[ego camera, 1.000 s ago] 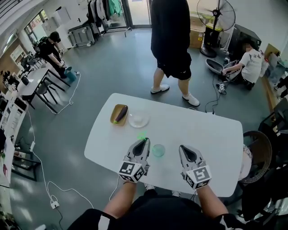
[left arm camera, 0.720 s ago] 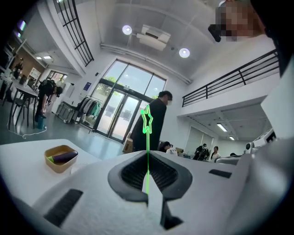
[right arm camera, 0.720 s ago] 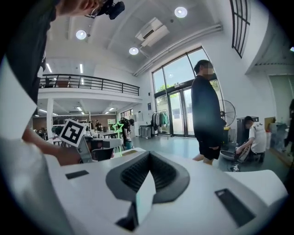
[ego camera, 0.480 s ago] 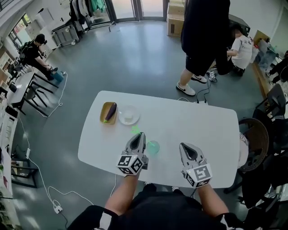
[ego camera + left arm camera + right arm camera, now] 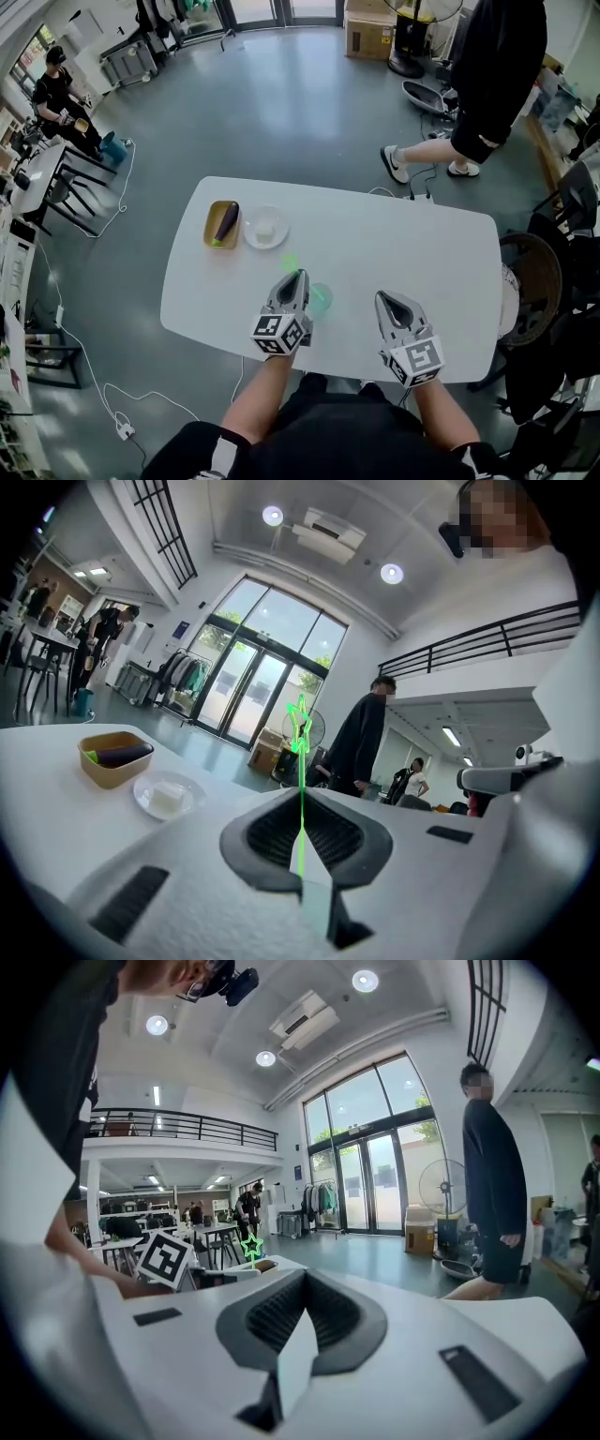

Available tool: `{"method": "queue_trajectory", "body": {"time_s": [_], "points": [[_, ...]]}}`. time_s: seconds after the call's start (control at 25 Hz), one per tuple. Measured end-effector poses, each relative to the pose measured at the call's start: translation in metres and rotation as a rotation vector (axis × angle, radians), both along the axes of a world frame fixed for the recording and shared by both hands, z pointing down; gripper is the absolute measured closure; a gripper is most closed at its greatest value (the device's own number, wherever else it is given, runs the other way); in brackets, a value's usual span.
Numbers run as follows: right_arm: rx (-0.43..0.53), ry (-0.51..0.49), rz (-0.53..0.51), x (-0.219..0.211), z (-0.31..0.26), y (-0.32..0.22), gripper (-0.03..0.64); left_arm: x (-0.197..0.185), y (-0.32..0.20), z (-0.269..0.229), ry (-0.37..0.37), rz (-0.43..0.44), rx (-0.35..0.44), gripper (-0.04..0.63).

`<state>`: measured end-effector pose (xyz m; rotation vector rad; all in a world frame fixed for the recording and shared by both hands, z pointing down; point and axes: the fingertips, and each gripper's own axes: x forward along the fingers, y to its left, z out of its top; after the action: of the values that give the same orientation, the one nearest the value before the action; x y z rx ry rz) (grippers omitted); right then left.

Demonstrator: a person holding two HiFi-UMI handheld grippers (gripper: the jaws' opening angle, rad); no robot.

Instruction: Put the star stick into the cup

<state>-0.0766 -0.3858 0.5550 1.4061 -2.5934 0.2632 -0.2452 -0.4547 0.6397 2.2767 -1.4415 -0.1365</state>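
the left claw (image 5: 295, 277) pinches the green star stick (image 5: 300, 761), which stands upright with the star on top, just left of the cup (image 5: 320, 299) on the bench (image 5: 422, 253). only the left gripper view shows its thin shaft, only the head view the cup. the right claw (image 5: 394, 302), pressed together on nothing, is right of the cup; a plate (image 5: 253, 232) and a tray (image 5: 211, 230) lie beyond it.

Head view steeply down over table (image 5: 422, 253), gripper views level along jaws
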Motion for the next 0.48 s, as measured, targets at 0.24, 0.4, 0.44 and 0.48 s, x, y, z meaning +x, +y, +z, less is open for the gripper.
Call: {"method": "queue_trajectory", "body": {"time_s": [0.24, 0.4, 0.44, 0.48], "points": [[-0.008, 0.015, 0.002, 0.003, 0.003, 0.006, 0.611, 0.002, 0.006, 0.021, -0.017, 0.013, -0.050, 0.577], [-0.009, 0.015, 0.005, 0.005, 0.003, 0.008, 0.611, 0.005, 0.011, 0.032, -0.027, 0.029, -0.065, 0.564], [-0.008, 0.015, 0.004, 0.005, 0.002, 0.008, 0.611, 0.004, 0.011, 0.034, -0.033, 0.029, -0.069, 0.554], [-0.006, 0.015, 0.003, 0.004, 0.002, 0.009, 0.611, 0.003, 0.012, 0.036, -0.039, 0.027, -0.074, 0.554]]}}
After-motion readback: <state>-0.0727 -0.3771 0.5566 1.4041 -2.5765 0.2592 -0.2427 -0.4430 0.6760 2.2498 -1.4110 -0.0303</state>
